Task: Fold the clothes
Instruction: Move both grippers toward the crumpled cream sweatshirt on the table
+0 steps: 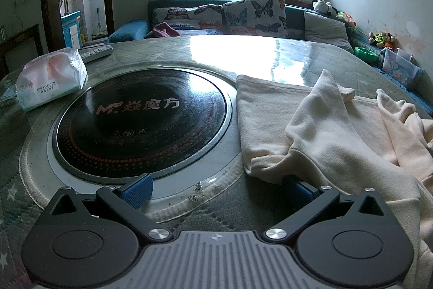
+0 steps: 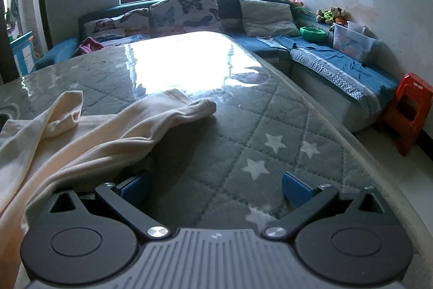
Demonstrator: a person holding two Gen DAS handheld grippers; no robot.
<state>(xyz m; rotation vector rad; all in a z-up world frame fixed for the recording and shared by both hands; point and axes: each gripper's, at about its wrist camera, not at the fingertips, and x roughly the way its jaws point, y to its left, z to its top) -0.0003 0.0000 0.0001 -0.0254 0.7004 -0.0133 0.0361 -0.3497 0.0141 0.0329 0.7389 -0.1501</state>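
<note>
Daylight from a wide window glares off the glass-topped desk (image 2: 284, 110), whose quilted grey star-pattern cover shows under the glass; a blue sofa with butterfly cushions (image 1: 254, 14) runs behind it. Set into the desk is a round black induction hob (image 1: 140, 121), with a tissue pack (image 1: 51, 77) toward the desk's left edge.

A cream garment (image 1: 319, 132) lies rumpled on the desk just beside the hob, its near hem toward the desk's front edge. One flat panel reaches toward the far edge, while a sleeve (image 2: 173, 110) stretches out toward the right edge and another fold stands up in a peak. It is not neatly folded as it lies; whether it is being spread out or is partway through a fold, I cannot settle.

The left gripper (image 1: 216, 188) sits low at the front edge with its fingers spread wide and nothing between them; the garment's hem drapes over its right finger (image 1: 297, 190). The right gripper (image 2: 213, 187) also has its fingers wide apart and empty, the cloth's edge lying over its left finger (image 2: 135, 187).

Both grippers appear placed at the near hem, so the step in hand looks like taking hold of the cloth. A grasp would call for closing on a single layer of hem at each side, keeping the cloth clear of the hob.
</note>
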